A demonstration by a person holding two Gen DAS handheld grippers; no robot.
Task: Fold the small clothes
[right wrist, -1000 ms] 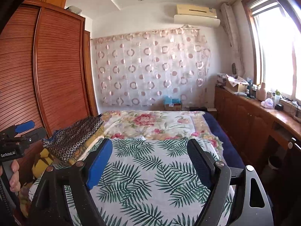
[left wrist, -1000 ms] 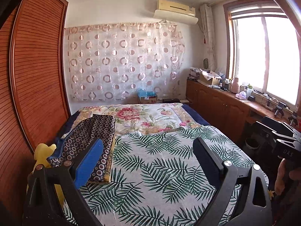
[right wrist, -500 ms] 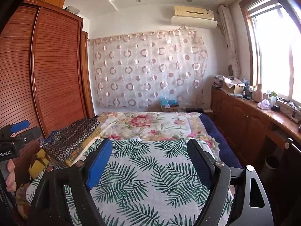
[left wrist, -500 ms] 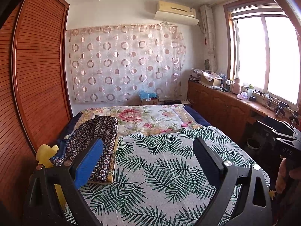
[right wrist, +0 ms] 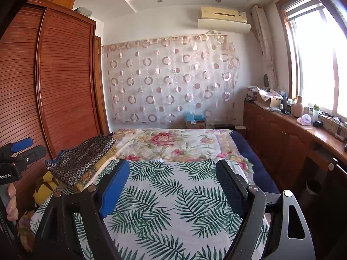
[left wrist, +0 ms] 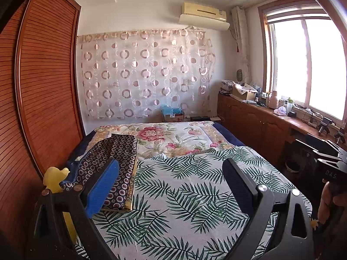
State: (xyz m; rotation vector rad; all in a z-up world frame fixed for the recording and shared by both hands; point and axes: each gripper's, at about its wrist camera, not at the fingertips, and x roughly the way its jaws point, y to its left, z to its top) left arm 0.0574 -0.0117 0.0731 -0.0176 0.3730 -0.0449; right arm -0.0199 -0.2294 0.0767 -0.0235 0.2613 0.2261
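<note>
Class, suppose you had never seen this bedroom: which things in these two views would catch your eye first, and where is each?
The palm-leaf cloth covering the near half of the bed stands out first. On its left edge lies a dark ring-patterned folded garment by the slatted wooden wardrobe. Both the left gripper and right gripper are open above the cloth.

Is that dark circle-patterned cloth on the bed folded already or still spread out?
Folded. The dark circle-patterned cloth lies as a neat narrow rectangle with straight edges atop a yellow piece, at the palm-leaf sheet's left edge.

Two grippers [left wrist: 171, 173] [right wrist: 171, 174], one folded stack [left wrist: 112, 166]
</note>
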